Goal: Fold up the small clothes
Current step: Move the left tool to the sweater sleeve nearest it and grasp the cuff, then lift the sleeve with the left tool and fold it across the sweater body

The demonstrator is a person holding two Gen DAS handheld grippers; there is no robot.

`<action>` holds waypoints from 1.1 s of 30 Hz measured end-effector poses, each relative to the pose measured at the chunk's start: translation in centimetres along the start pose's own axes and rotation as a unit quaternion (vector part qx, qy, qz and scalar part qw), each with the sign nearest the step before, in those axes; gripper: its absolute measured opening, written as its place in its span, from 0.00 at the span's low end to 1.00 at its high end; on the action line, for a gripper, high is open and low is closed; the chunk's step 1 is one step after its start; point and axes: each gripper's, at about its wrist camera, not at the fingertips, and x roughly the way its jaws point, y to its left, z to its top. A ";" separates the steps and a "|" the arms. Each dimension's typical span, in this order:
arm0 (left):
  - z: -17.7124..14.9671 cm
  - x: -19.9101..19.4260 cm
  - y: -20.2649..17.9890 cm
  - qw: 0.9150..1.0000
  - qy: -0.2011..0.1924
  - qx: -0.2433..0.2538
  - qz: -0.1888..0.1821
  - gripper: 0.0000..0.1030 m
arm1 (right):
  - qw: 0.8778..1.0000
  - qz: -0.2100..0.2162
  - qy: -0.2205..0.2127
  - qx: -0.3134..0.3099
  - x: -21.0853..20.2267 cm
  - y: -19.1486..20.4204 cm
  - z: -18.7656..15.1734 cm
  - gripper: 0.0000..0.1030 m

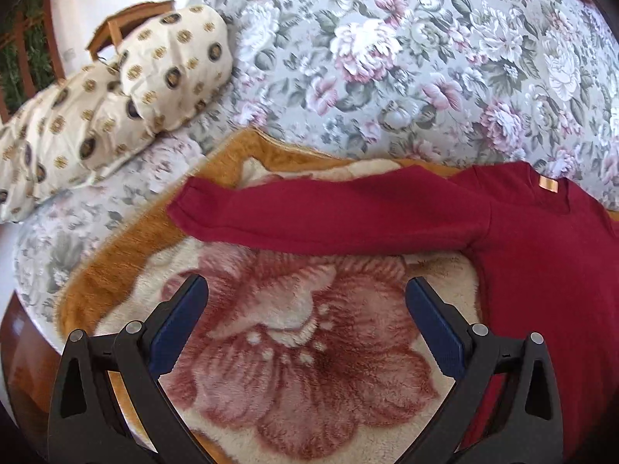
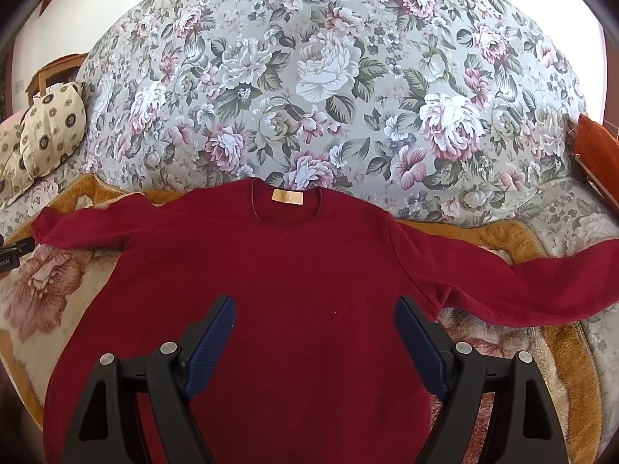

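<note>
Nearby, two cream pillows (image 1: 96, 116) with round gold and dark medallions lay at the left end of the flowered sofa (image 2: 329, 77), and a wooden chair (image 1: 116, 27) stood behind them. One dark red sweater (image 2: 271, 270) lay flat, neck toward the sofa back, both sleeves stretched sideways, on a plush blanket (image 1: 294, 348) with a large pink flower and an orange border. Nothing lay on the sweater. The left tongs (image 1: 307, 294) hung spread wide and empty over the blanket, beside the left sleeve (image 1: 309, 216). The right tongs (image 2: 315, 309) hung parted and empty above the sweater's chest.
</note>
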 end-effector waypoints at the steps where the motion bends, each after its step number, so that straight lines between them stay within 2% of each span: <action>1: -0.1 0.3 0.0 1.000 0.005 0.000 -0.008 0.99 | 1.000 0.000 -0.001 0.000 0.0 0.0 0.0 0.80; 4: 0.1 1.0 0.8 0.998 0.010 -0.010 -0.056 0.99 | 1.000 -0.003 0.001 0.000 0.1 -0.1 0.0 0.80; 6: 0.6 1.5 1.9 0.997 0.005 -0.020 -0.069 0.99 | 1.000 -0.001 0.004 0.002 0.2 -0.1 0.0 0.80; 9: 2.2 3.5 5.7 0.994 0.014 -0.052 -0.096 0.99 | 1.000 0.001 0.007 0.003 0.2 -0.2 0.0 0.80; 12: 3.7 6.0 11.2 0.984 0.009 -0.107 -0.144 0.99 | 1.000 0.002 0.007 -0.001 0.1 -0.2 0.0 0.80; 15: 4.2 8.6 14.5 0.976 0.022 -0.139 -0.165 0.99 | 1.000 0.005 0.009 -0.002 0.1 -0.2 0.0 0.80; 18: 4.1 12.0 17.5 0.959 0.055 -0.209 -0.184 0.99 | 1.000 0.008 0.015 -0.002 0.2 -0.3 0.0 0.80; 21: 3.1 14.4 19.5 0.928 0.071 -0.300 -0.209 0.99 | 1.000 0.005 0.025 -0.006 0.7 -0.2 -0.1 0.80; 22: 2.7 15.5 19.8 0.914 0.079 -0.330 -0.224 0.99 | 1.000 0.004 0.027 -0.007 0.8 -0.2 -0.1 0.80; 23: 2.4 16.2 19.8 0.903 0.085 -0.346 -0.239 0.99 | 1.000 0.005 0.030 -0.006 0.9 -0.2 -0.1 0.80; 25: 2.5 17.2 19.4 0.895 0.091 -0.357 -0.251 0.99 | 0.999 0.008 0.031 0.001 1.0 -0.4 -0.1 0.80; 27: 2.9 17.4 19.0 0.900 0.082 -0.350 -0.248 0.99 | 0.999 0.009 0.033 0.006 1.1 -0.5 -0.1 0.80; 29: 3.2 17.4 18.7 0.909 0.067 -0.341 -0.228 0.88 | 0.999 0.010 0.038 0.008 1.3 -0.6 -0.1 0.80; 30: 3.3 17.7 18.8 0.911 0.067 -0.344 -0.217 0.77 | 0.999 0.010 0.039 0.008 1.4 -0.5 -0.2 0.80; 31: 2.9 17.8 19.1 0.912 0.071 -0.353 -0.199 0.60 | 0.999 0.010 0.040 0.009 1.4 -0.5 -0.2 0.80; 32: 2.6 18.1 19.2 0.911 0.077 -0.358 -0.187 0.53 | 0.999 0.011 0.040 0.010 1.4 -0.5 -0.2 0.80; 33: 2.3 18.3 19.4 0.911 0.083 -0.363 -0.176 0.40 | 0.999 0.012 0.040 0.010 1.4 -0.5 -0.2 0.80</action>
